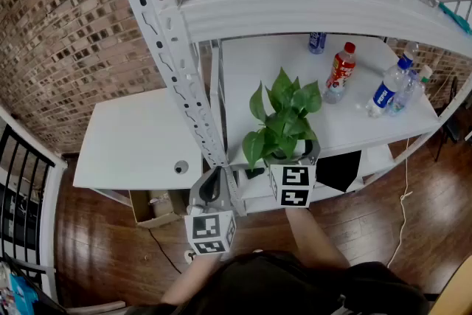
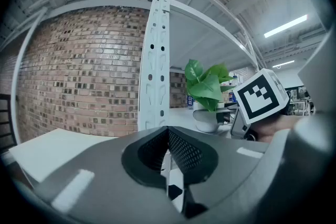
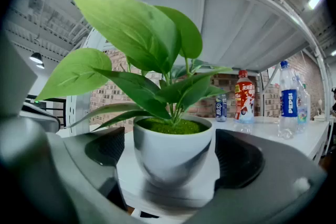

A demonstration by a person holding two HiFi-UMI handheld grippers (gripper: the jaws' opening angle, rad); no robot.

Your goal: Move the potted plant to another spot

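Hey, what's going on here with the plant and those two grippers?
A person holds a gripper in each hand. The right gripper has its jaws wide open on either side of the plant, which stands at the front edge of the shelf and isn't gripped yet. The left gripper is shut and empty, in front of the post.

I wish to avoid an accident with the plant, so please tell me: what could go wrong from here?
1. The right tool stands open around the white pot, not gripping it. The pot is round and glossy, so it might slip once squeezed.
2. The pot sits near the front edge of the shelf, so a slip could drop it to the floor.
3. The wide leaves could brush the upper shelf if lifted high.
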